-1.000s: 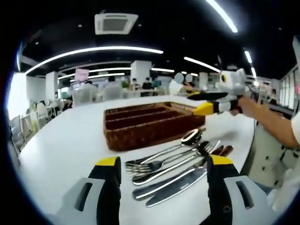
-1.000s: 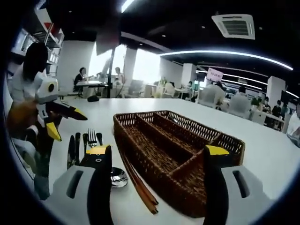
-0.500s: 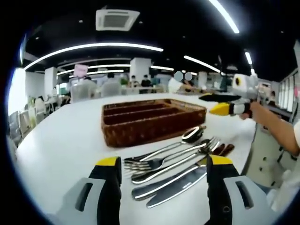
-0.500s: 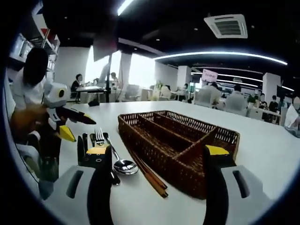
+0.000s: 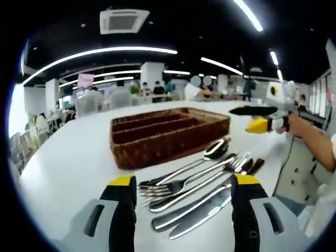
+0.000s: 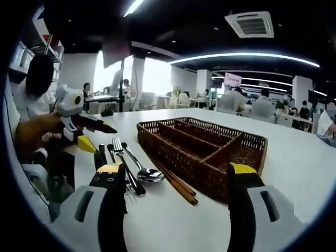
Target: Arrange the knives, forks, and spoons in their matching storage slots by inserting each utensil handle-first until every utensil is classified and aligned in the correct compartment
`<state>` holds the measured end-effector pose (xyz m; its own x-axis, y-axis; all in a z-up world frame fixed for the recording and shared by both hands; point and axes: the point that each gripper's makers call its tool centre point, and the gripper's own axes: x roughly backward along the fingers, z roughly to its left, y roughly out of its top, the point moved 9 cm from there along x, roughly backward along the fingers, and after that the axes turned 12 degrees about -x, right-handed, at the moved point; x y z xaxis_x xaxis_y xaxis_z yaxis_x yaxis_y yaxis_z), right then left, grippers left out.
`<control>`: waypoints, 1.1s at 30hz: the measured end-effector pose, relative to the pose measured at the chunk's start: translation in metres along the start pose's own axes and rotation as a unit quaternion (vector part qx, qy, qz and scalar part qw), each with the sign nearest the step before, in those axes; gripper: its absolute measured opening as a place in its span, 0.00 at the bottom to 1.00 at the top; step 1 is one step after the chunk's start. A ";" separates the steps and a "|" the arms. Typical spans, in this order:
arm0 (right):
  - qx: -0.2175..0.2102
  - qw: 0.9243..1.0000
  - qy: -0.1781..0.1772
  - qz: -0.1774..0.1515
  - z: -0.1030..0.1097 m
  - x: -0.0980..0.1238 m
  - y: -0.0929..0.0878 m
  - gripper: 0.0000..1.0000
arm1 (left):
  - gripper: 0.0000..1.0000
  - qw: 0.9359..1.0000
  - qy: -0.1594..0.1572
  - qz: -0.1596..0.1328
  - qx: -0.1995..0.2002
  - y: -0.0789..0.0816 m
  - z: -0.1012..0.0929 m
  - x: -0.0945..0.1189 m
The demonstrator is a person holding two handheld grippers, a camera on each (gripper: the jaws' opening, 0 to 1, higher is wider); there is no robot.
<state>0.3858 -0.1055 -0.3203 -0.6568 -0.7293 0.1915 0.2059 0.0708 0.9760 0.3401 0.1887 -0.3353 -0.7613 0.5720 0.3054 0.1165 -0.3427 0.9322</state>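
Observation:
A brown wicker cutlery basket [image 5: 168,134] with long slots stands on the white table [image 5: 68,163]. In front of it lie forks [image 5: 160,186], a spoon [image 5: 216,149], knives [image 5: 194,212] and dark brown chopsticks [image 5: 253,167] in a loose bundle. My left gripper [image 5: 184,181] hangs open just above the near ends of the forks and knives, holding nothing. My right gripper [image 5: 239,119] floats open to the right of the basket. From the right gripper view, the basket [image 6: 205,144], spoon [image 6: 147,173], forks [image 6: 119,149] and chopsticks [image 6: 181,186] lie ahead of my open right gripper [image 6: 176,169], and my left gripper [image 6: 104,138] is at the left.
The person's forearm [image 5: 312,142] reaches in from the right, past the table's edge. A pale cabinet [image 5: 296,178] stands beyond that edge. Chairs, tables and seated people fill the room behind. Bare tabletop [image 6: 294,157] stretches right of the basket.
My right gripper has drawn back from over the basket toward the table's edge, still open. The left gripper view has shifted only slightly; the utensils lie where they were.

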 end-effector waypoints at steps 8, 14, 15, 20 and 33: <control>0.012 1.000 -0.010 0.021 0.007 0.009 -0.008 0.82 | 0.73 1.000 -0.011 0.009 -0.018 0.002 0.000 -0.005; 0.007 1.000 -0.012 0.020 0.013 0.017 -0.012 0.82 | 0.73 0.999 -0.029 0.019 -0.039 0.004 -0.001 -0.012; 0.007 1.000 -0.012 0.020 0.014 0.018 -0.012 0.82 | 0.73 0.998 -0.031 0.020 -0.041 0.004 -0.001 -0.013; 0.002 1.000 -0.010 0.017 0.019 0.025 -0.014 0.82 | 0.71 0.997 -0.041 0.028 -0.052 0.007 0.006 -0.018; -0.010 1.000 -0.015 0.015 0.020 0.033 -0.023 0.82 | 0.67 0.994 -0.075 0.047 -0.063 0.009 0.005 -0.030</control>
<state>0.3442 -0.1176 -0.3345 -0.6712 -0.7064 0.2247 0.2411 0.0786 0.9673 0.3668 0.1721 -0.3354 -0.6462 0.6342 0.4245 0.0950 -0.4851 0.8693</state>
